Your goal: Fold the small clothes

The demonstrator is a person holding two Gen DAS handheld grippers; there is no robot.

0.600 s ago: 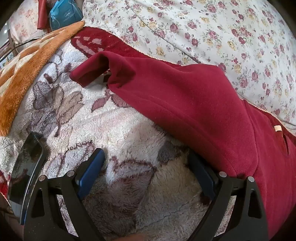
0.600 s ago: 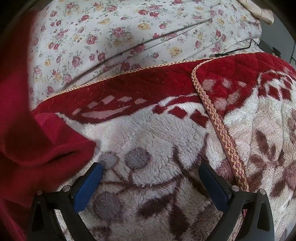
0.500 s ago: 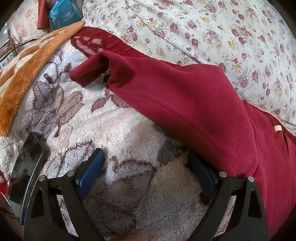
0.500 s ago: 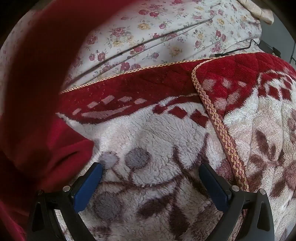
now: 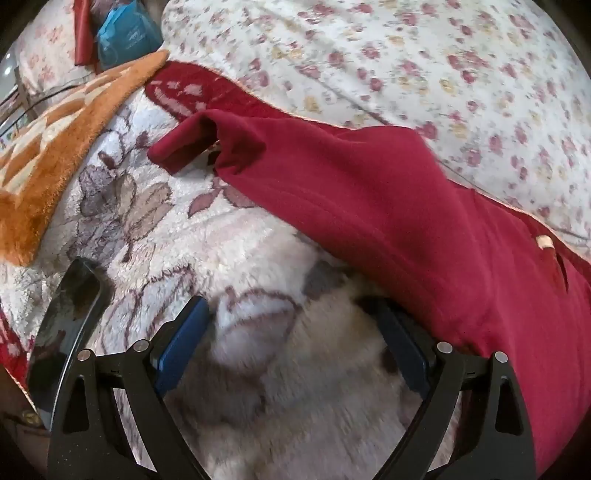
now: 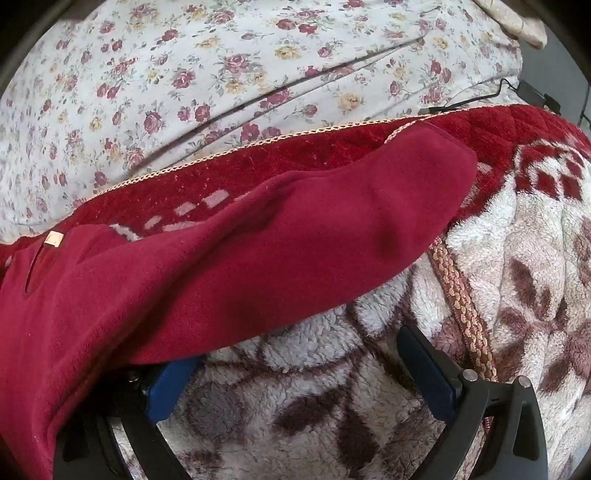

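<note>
A dark red fleece garment (image 5: 388,206) lies on the fluffy patterned blanket (image 5: 258,266). One sleeve ends in a cuff (image 5: 192,142) at upper left. In the right wrist view the other sleeve (image 6: 295,240) stretches across to the right and drapes over my left blue pad (image 6: 170,384). My left gripper (image 5: 295,343) is open and empty, its right pad under the garment's edge. My right gripper (image 6: 295,373) is open and empty, low over the blanket.
A black phone (image 5: 62,332) lies at the left by my left gripper. An orange checked blanket (image 5: 51,147) is at far left, a blue bag (image 5: 125,33) behind it. A floral quilt (image 6: 221,74) lies beyond. A black cable (image 6: 472,99) runs at upper right.
The garment's right sleeve has swung out and landed across the blanket in front of my right gripper. The left gripper has barely moved.
</note>
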